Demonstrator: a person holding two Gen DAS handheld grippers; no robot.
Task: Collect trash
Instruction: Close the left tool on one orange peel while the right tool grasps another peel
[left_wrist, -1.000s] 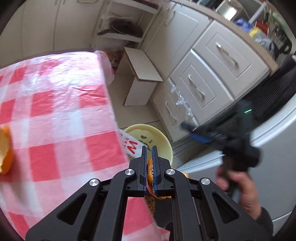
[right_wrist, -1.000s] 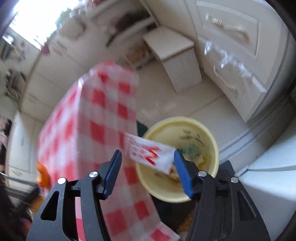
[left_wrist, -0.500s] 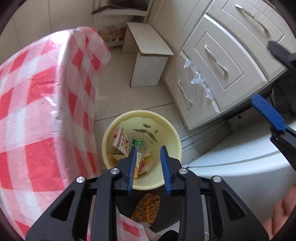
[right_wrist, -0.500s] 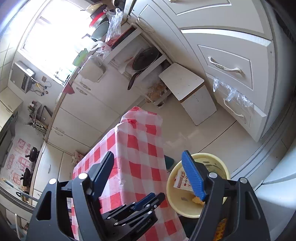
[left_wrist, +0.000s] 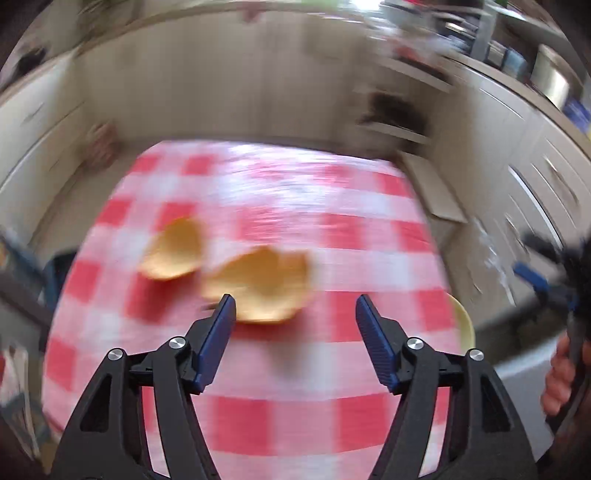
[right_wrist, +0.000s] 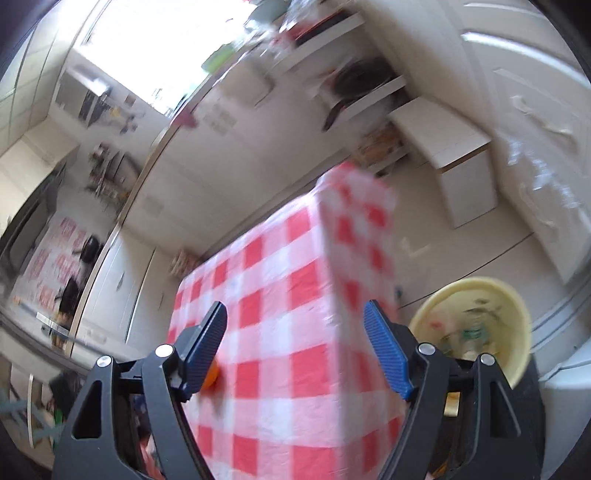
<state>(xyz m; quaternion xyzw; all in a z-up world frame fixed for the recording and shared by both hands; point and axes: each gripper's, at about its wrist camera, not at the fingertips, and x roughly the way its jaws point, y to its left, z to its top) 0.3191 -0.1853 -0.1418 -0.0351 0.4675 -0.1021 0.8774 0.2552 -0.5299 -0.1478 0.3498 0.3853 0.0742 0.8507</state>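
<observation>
The left gripper (left_wrist: 295, 308) hangs wide apart over two orange peels (left_wrist: 258, 284) (blurry). The right gripper (right_wrist: 295, 325) gapes too, beside the yellow bin (right_wrist: 513, 299).

Both views are smeared by motion blur, worst at the curved fisheye edges with dark corners. Daylight floods from a blown-out window (right_wrist: 147, 48) at upper left; glare sheens the checked tablecloth (left_wrist: 258, 173).

From my left wrist view motion blur smears the two orange peels (left_wrist: 258, 284) and the checked tablecloth (left_wrist: 332, 236), the yellow bin (left_wrist: 466, 325) shows only a sliver past the table edge, and in my right wrist view the bin's contents (right_wrist: 472, 332) blur beyond telling.
</observation>
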